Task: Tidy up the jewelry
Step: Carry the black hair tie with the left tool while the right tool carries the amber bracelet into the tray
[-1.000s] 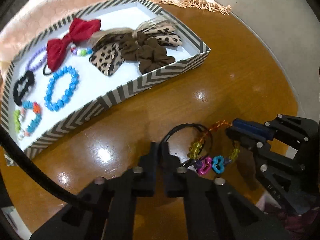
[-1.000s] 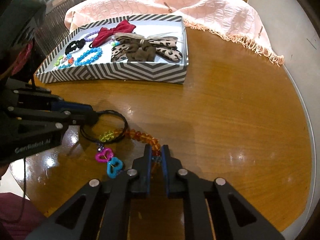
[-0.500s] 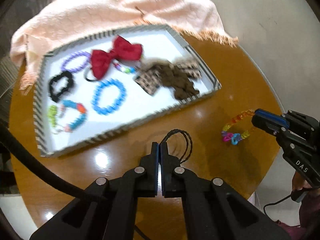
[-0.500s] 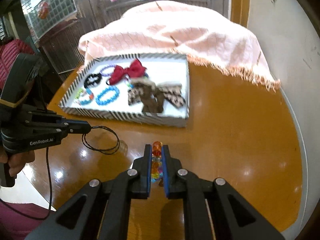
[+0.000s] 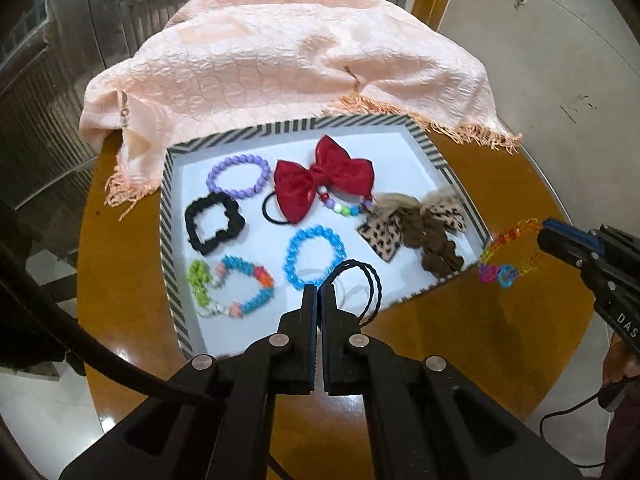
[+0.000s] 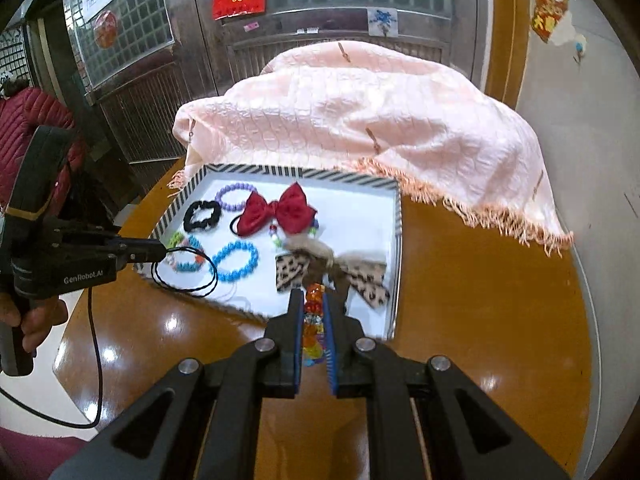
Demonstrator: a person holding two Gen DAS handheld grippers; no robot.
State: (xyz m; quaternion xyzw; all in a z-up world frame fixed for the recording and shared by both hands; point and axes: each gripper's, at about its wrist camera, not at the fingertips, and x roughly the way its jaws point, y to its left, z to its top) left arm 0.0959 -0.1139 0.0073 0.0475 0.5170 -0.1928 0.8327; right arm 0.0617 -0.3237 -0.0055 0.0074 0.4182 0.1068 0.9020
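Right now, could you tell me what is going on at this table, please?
A person is sorting jewelry into a striped tray on a round wooden table. The left hand-held gripper is shut on a black cord loop, held over the tray's near edge. The right hand-held gripper is shut on a rainbow bead bracelet, held in the air by the tray's right corner. Bracelets, scrunchies and bows already lie in the tray.

Glossy wooden tabletop [image 5: 496,344]; crinkled, fringed pink cloth [image 5: 288,60]; satiny red fabric bow [image 5: 324,178]; translucent plastic bead bracelet [image 5: 510,254]; matt black hand-held gripper [image 5: 319,300].
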